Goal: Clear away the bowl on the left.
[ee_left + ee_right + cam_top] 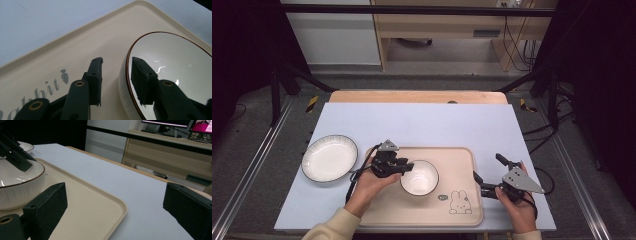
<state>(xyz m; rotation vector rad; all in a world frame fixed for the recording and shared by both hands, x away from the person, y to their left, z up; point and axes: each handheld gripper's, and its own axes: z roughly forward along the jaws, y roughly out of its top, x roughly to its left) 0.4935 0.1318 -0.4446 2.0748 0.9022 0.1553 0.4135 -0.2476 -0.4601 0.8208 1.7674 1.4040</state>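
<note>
A white bowl (pixel 419 177) with a dark rim stands in the beige tray (pixel 462 156), left of its middle. My left gripper (pixel 408 167) straddles the bowl's left rim. In the left gripper view one jaw is inside the bowl (pixel 175 62) and the other outside it, with a gap to the wall, so the gripper (pixel 116 60) is open. My right gripper (pixel 487 167) stands wide open at the tray's right edge with nothing between its jaws. From the right gripper view, that gripper (pixel 115 195) spans the tray corner (pixel 87 202), with the bowl (pixel 17 187) to the left.
A white plate (pixel 329 157) with a dark rim lies on the pale blue mat (pixel 422 120), left of the tray. A rabbit drawing (pixel 459 202) marks the tray's near right corner. The wooden table edge (pixel 417 96) runs behind the mat.
</note>
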